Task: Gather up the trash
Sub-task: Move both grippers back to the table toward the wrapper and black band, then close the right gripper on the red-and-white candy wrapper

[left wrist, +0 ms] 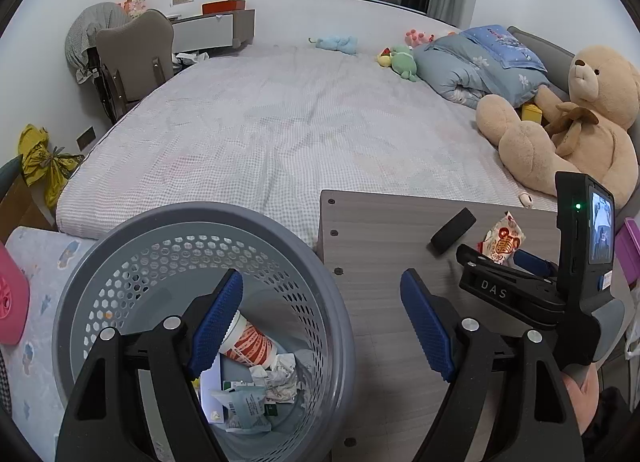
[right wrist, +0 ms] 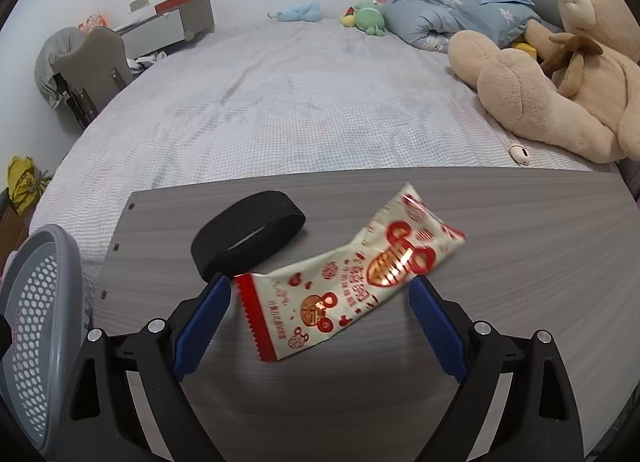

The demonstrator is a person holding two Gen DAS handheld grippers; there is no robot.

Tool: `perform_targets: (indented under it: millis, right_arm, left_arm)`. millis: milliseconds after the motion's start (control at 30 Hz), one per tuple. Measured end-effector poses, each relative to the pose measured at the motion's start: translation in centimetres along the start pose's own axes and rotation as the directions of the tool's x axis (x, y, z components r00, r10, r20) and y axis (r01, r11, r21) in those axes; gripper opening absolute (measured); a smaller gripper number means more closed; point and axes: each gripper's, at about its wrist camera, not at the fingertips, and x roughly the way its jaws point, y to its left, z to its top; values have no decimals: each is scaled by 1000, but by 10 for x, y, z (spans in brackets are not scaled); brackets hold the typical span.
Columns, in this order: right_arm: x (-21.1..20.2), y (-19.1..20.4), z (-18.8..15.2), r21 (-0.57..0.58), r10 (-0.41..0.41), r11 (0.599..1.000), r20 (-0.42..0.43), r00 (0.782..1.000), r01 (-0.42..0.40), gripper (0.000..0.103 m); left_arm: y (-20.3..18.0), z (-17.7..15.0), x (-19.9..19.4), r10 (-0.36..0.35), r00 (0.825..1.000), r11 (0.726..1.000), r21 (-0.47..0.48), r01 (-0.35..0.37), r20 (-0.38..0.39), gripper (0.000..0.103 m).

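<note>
1. Judging by the bin [left wrist: 200, 302], most trash is in: a cup [left wrist: 248, 344], crumpled paper and packets lie at its bottom.
2. One wrapper [right wrist: 352, 278] remains on the desk [right wrist: 520, 262], beside a black band [right wrist: 248, 229].
3. My right claw [right wrist: 320, 322] gapes around the wrapper, not gripping.
4. My left claw [left wrist: 322, 322] hangs open and empty, one finger over the bin.

Both views are evenly lit by soft, cool indoor light, with only faint shadows. The wrapper [right wrist: 352, 282] glints at its foil print and looks slightly blurred. Fisheye distortion bends the bed [left wrist: 280, 121], and dark vignetting fills every corner.
</note>
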Motion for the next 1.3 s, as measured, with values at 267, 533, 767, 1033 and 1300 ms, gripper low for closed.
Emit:
perform_targets:
  millis: [267, 533, 767, 1033, 1300]
  right_arm:
    - [-14, -29, -9, 36, -11, 999, 5, 1000, 11, 89]
    - [-30, -72, -23, 87, -36, 996, 0, 999, 36, 89]
    - [-41, -103, -39, 140, 30, 990, -19, 999, -27, 89]
    - [-44, -94, -28, 123, 97, 988, 17, 995, -99, 89]
    - [-12, -86, -9, 81, 103, 992, -24, 994, -100, 74]
  left_arm:
    - [-17, 3, 5, -15, 1000, 1000, 21, 15, -3, 78]
    - [-49, 4, 15, -46, 999, 997, 59, 47, -22, 78]
    - [-71, 4, 28, -75, 996, 993, 91, 80, -57, 78]
    - [-84, 11, 43, -65, 995, 990, 120, 74, -79, 78]
    - [-86, 16, 52, -63, 993, 989, 127, 75, -98, 78]
